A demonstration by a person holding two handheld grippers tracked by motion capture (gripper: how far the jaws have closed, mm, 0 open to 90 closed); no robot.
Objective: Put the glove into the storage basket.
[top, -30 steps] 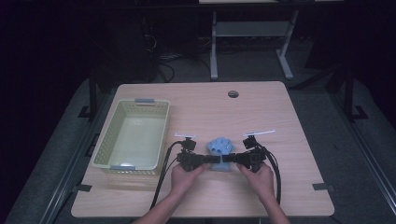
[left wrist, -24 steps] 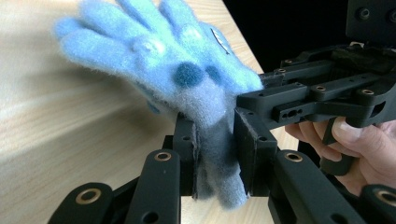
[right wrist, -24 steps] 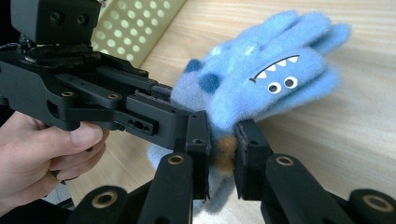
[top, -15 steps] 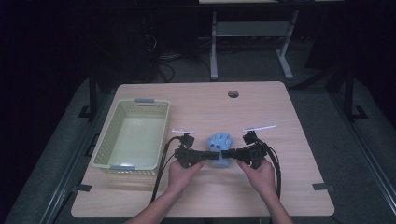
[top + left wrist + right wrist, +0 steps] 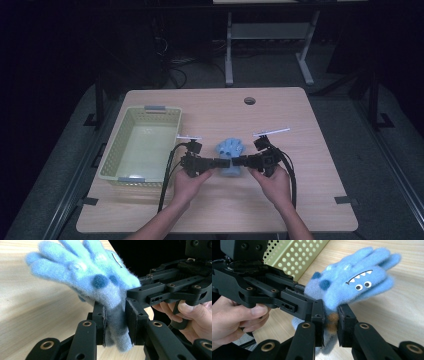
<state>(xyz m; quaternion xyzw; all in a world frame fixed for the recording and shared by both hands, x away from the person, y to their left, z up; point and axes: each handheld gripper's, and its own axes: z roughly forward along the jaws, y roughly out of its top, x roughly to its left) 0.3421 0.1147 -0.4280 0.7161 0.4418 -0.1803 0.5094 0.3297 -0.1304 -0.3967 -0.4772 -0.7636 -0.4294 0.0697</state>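
Observation:
A fuzzy blue glove [image 5: 231,152] with a monster face is held just above the table's front middle. My left gripper [image 5: 222,163] is shut on its cuff from the left, and my right gripper [image 5: 235,162] is shut on the cuff from the right. In the left gripper view the glove [image 5: 95,282] rises from between the pads of the left gripper [image 5: 116,323], its fingers pointing up and left. In the right gripper view the glove [image 5: 352,282] shows white teeth and two eyes, its cuff pinched by the right gripper [image 5: 330,323]. Each view shows the other gripper clamped beside it.
A pale green perforated basket [image 5: 113,159] stands on the left of the wooden table [image 5: 310,200]; a corner of the basket [image 5: 299,255] shows in the right gripper view. A round cable hole [image 5: 249,100] lies near the far edge. Black cables trail from both grippers toward the front.
Both grippers have risen a little with the glove held between them; the glove has lifted off the table and its fingers now stick up and away.

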